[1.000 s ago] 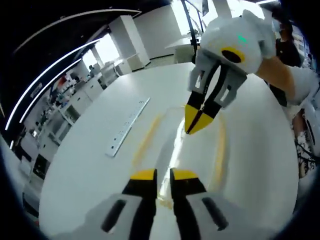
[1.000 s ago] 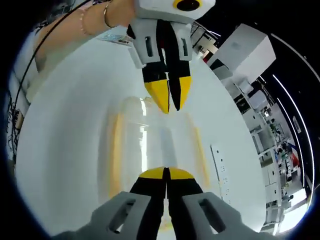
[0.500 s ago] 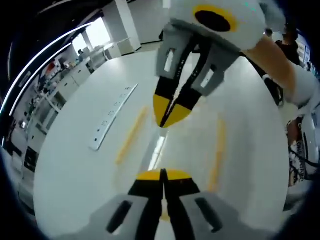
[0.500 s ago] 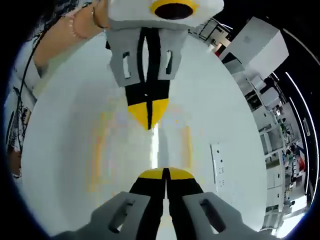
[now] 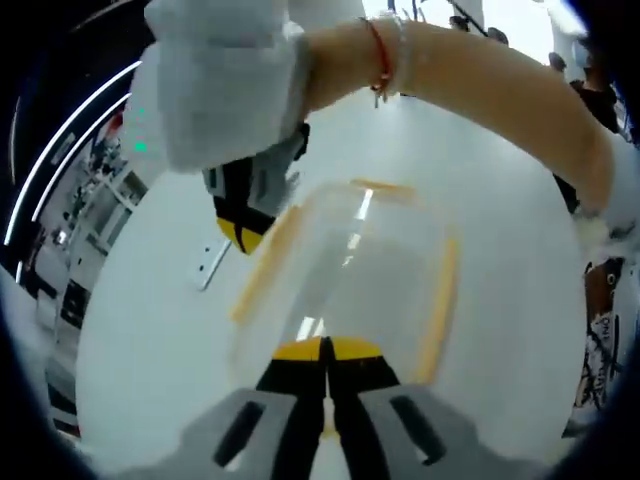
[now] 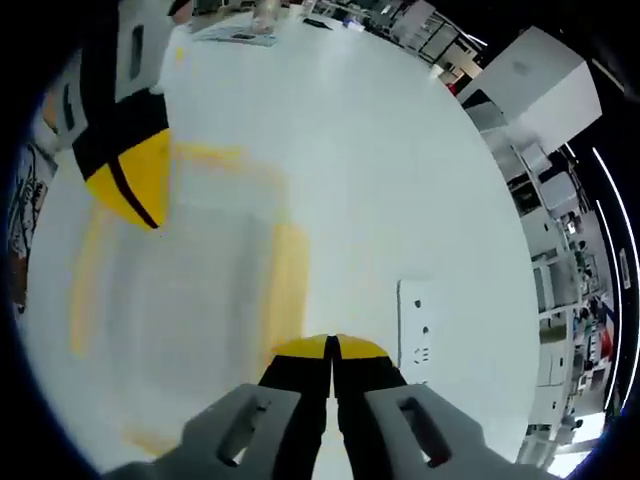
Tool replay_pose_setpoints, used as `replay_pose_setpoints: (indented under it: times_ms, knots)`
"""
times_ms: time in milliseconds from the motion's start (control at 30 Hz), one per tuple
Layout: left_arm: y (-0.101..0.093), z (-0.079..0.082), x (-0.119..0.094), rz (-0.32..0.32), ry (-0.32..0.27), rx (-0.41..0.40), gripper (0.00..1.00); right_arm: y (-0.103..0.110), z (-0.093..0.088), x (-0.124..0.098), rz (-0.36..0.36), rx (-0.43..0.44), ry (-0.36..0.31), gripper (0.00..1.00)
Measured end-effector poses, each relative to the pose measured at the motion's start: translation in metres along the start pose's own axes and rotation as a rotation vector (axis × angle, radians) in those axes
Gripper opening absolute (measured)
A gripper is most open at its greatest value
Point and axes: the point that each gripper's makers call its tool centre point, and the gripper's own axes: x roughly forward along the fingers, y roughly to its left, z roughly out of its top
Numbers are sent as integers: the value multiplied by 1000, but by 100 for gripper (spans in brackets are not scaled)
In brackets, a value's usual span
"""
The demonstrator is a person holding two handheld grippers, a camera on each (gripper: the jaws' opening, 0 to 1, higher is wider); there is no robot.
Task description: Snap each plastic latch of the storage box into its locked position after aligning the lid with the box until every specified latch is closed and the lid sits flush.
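The clear storage box (image 5: 350,270) with its lid on lies on the white table, blurred in the right gripper view (image 6: 180,290). Yellow latches run along its long sides (image 5: 265,262) (image 5: 437,305) and its far end (image 5: 375,187). My left gripper (image 5: 325,345) is shut, its tips at the near end of the lid; it also appears at the upper left (image 6: 135,190). My right gripper (image 6: 330,345) is shut with nothing in it, right beside the long-side latch (image 6: 287,285). It comes in from the upper left (image 5: 240,232), at the box's left side.
A white power strip (image 6: 418,330) lies on the table just beyond the box's side, partly hidden (image 5: 208,268) behind the right gripper. A person's forearm (image 5: 480,80) with a red bracelet crosses above the box. Shelves and cabinets stand past the table's edge.
The right gripper has swung from over the middle of the lid to the box's long side near the power strip. Both grippers stay shut; the left one has hardly moved.
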Motion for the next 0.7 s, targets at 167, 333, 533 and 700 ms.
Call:
replay_pose_setpoints:
  times_ms: [167,333,533,700]
  knots:
    - [6,1,-2,25,12,22,0,3,9,3,57,21,-39,0]
    - [10,2,-3,21,6,28,0,7,7,12,149,42,-57,0]
    - [12,3,-3,14,-18,9,0,9,6,16,260,136,-119,0]
    - [12,6,-1,17,12,21,0,15,4,16,315,167,-138,0]
